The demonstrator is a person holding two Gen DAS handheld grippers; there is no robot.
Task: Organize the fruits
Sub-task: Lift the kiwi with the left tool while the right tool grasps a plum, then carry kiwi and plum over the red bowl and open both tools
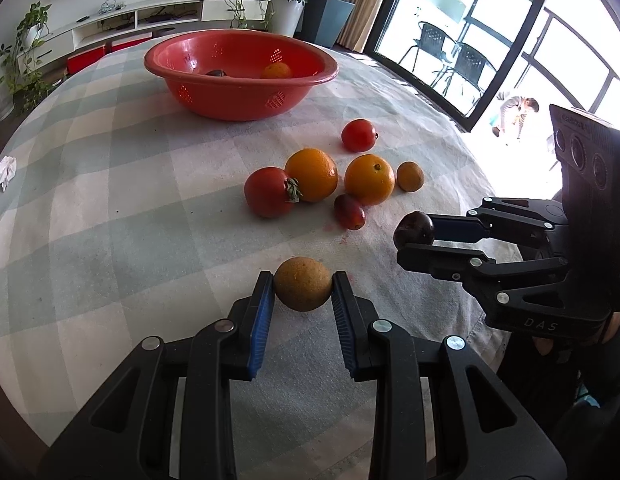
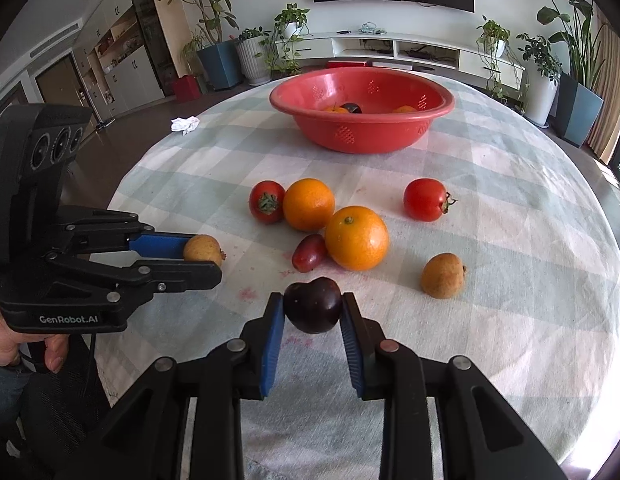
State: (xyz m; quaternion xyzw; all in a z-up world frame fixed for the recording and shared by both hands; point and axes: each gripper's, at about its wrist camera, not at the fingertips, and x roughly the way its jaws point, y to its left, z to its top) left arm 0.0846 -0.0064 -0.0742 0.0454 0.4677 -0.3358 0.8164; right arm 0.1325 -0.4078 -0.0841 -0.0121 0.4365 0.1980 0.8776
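My left gripper point(image 1: 304, 292) is shut on a round tan fruit point(image 1: 304, 285) just above the checked tablecloth; in the right wrist view it appears at the left point(image 2: 204, 258). My right gripper point(image 2: 313, 310) is shut on a dark purple plum point(image 2: 313, 300), its blue pads pressing both sides. Loose on the cloth beyond lie two oranges point(image 2: 308, 204) point(image 2: 356, 238), two tomatoes point(image 2: 266, 201) point(image 2: 425, 199), a small dark-red fruit point(image 2: 308, 253) and another tan fruit point(image 2: 443, 275). A red basin point(image 2: 361, 132) at the far side holds oranges and a dark fruit.
A crumpled white tissue point(image 2: 185, 124) lies near the round table's left edge. A hand point(image 2: 14, 344) grips the left gripper's handle. Potted plants, a low white cabinet and glass doors ring the room; a person point(image 1: 517, 114) crouches beyond the doors.
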